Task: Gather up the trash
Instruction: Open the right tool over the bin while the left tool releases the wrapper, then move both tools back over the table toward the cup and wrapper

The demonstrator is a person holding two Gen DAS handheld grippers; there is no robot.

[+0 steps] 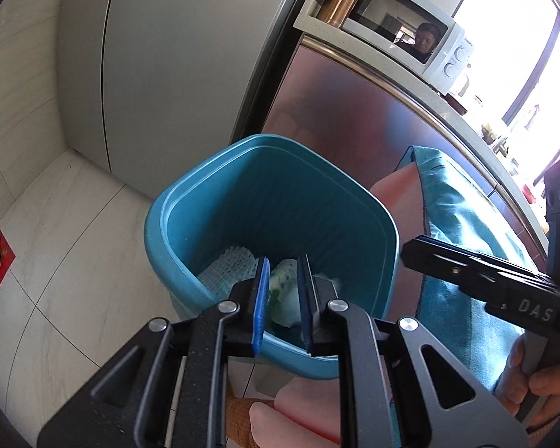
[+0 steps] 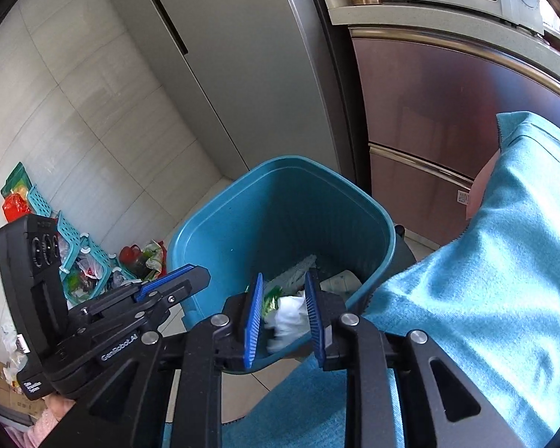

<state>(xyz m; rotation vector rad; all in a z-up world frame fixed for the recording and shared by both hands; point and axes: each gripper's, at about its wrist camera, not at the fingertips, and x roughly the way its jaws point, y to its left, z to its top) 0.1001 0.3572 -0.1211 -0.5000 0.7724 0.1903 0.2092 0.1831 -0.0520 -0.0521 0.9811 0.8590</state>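
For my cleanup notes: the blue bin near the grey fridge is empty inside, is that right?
Not quite: it is not empty. The blue bin near the grey fridge has trash inside, including a pale foam net and a green-printed wrapper. The right wrist view shows this most clearly.

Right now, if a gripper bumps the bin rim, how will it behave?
The bin is likely light: thin plastic walls, only a few scraps inside. It looks tall and narrow, so it may tip or slide on the glossy tile.
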